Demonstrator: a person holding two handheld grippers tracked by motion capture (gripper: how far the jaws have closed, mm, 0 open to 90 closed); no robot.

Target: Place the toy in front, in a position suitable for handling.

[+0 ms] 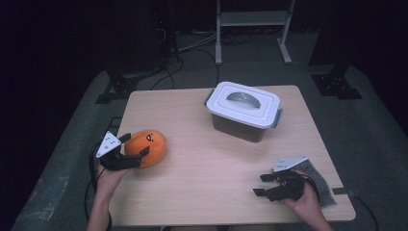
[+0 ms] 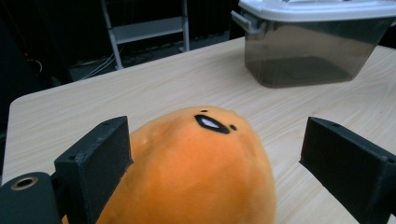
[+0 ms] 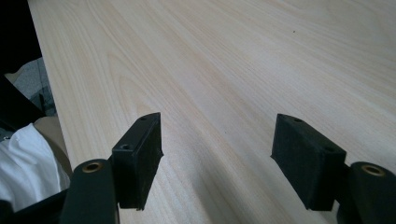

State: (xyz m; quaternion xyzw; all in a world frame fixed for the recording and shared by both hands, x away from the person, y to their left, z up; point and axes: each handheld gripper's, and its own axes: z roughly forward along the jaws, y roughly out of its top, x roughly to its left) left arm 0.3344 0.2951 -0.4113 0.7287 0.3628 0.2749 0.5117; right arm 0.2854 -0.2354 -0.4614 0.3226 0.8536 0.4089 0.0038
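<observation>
- Nearest, the right tongs (image 1: 263, 185) are resting released low over bare surface (image 1: 211, 163), a grey pad (image 1: 321, 187) lying beside that hand.
- Left tongs (image 1: 136, 144) are straddling the orange plush toy (image 1: 148, 147), spread wide, one pad touching, the other clear.
- Farther off, a lidded container (image 1: 243, 111) is sitting closed, well apart from the toy.

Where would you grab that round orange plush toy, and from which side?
Probably across its rounded middle, from the near-left end. The orange plush toy lies low on the wooden table, and the left gripper already straddles its soft flanks, one jaw on each side.
</observation>
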